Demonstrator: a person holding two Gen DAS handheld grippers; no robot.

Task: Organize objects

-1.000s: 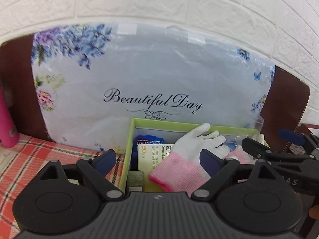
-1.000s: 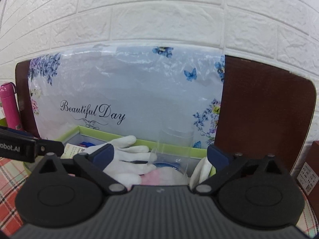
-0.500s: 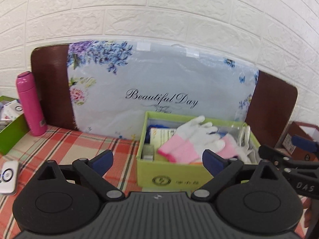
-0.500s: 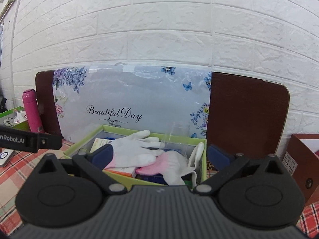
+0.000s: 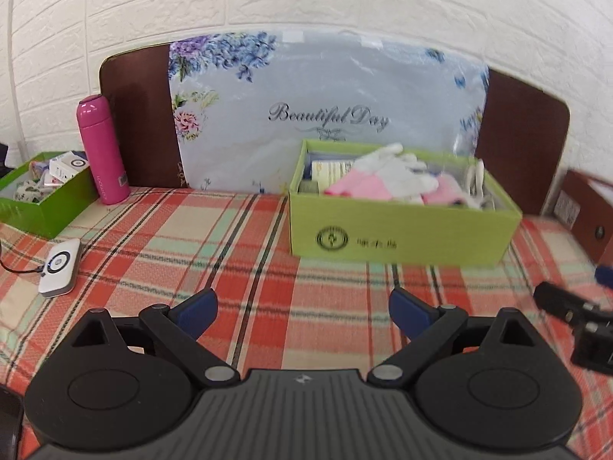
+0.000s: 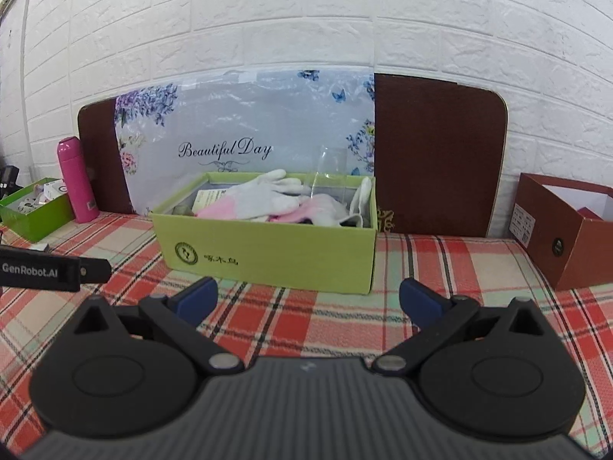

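Both the left gripper point(image 5: 302, 308) and right gripper point(image 6: 308, 299) hover with jaws wide and empty — probably because the pink-cuffed white gloves point(image 6: 256, 201) already lie inside the lime-green cardboard box point(image 6: 268, 258) on the plaid surface point(image 6: 440, 268).

A white brick-patterned wall point(image 6: 306, 19) is filling the view ahead of the claw. A dark brown board point(image 6: 436, 153) is leaning against it, partly covered by a floral sheet point(image 6: 237, 130). A red plaid cloth point(image 5: 230, 237) is covering the table beneath, under even, bright light.
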